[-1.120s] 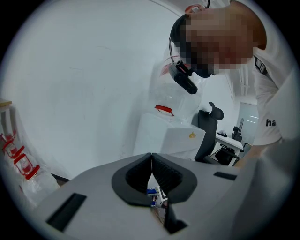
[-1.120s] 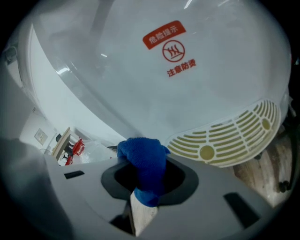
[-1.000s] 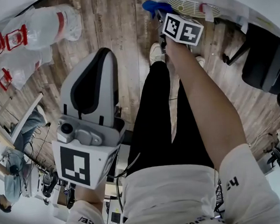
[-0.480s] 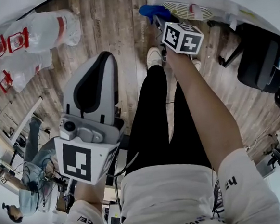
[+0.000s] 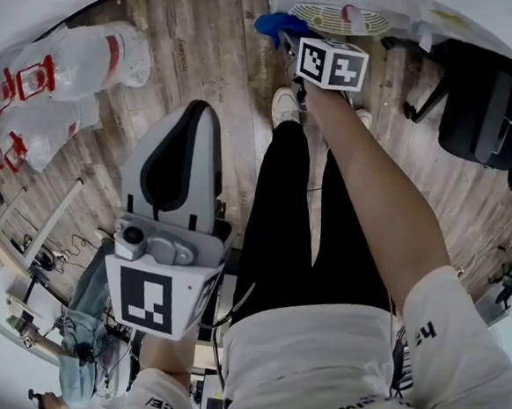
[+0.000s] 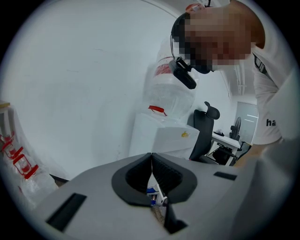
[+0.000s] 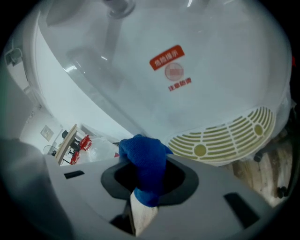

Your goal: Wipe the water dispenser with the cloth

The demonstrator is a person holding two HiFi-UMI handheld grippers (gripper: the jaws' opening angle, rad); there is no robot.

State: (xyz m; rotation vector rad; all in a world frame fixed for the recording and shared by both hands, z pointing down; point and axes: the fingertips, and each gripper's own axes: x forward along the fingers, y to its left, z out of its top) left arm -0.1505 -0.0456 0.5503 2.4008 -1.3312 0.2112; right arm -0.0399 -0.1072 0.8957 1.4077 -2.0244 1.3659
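Right gripper view: cloth (image 7: 143,161), red label (image 7: 166,58)

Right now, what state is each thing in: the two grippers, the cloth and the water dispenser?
Left gripper: fingers shut together, nothing between them.
Right gripper: shut on the blue terry cloth.
The blue terry cloth: bunched up, close to the dispenser; contact can't be told.
White plastic water dispenser: upright, beige drip grille in place.
Clear water bottle: seated neck-down on the dispenser.
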